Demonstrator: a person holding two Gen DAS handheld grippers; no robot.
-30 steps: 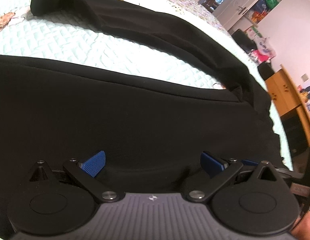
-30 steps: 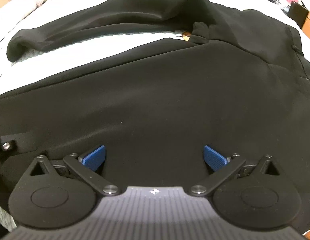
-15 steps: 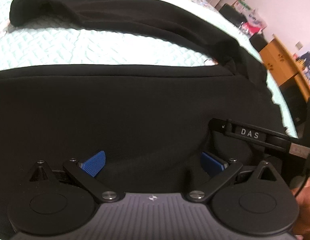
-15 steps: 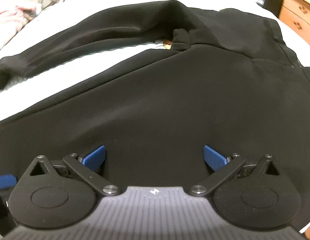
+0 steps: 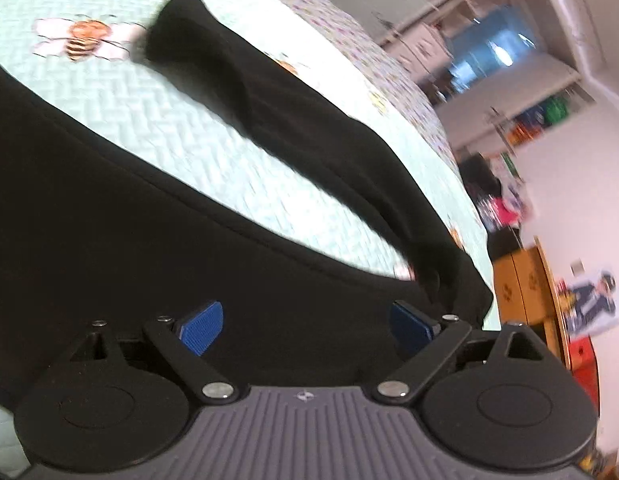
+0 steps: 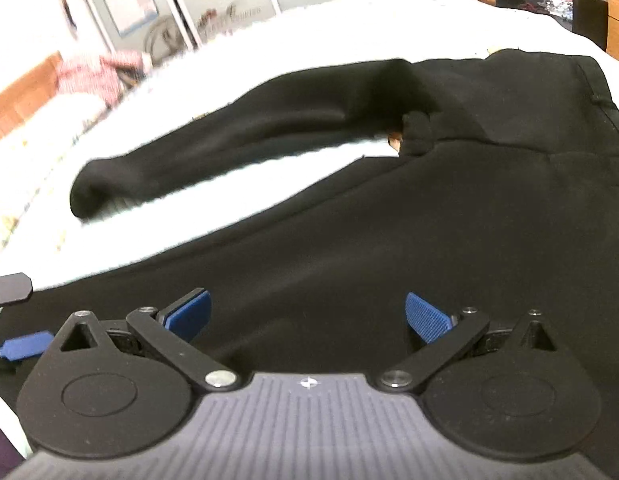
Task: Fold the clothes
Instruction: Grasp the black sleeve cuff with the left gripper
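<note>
A pair of black trousers [image 5: 157, 248] lies spread on a pale green quilted bedspread [image 5: 189, 132], legs apart in a V. The far leg [image 5: 309, 128] runs back to its cuff at the upper left. My left gripper [image 5: 305, 328] is open, its blue pads just above the near leg, holding nothing. In the right wrist view the trousers [image 6: 429, 220] fill the foreground, the far leg [image 6: 229, 140] stretching left and the waistband [image 6: 589, 92] at the right. My right gripper [image 6: 307, 316] is open over the near leg, empty. The left gripper's blue fingertip [image 6: 25, 346] shows at the left edge.
The bedspread has bee prints [image 5: 85, 36]. A wooden dresser [image 5: 525, 292] stands past the bed's right edge, with shelves and clutter [image 5: 537, 120] behind. In the right wrist view a wooden headboard [image 6: 25, 92] and pink bedding [image 6: 97, 76] lie at the back left.
Both grippers have tilted and shifted over the near leg, staying open. The right gripper has left the left wrist view. The trousers have not moved.
</note>
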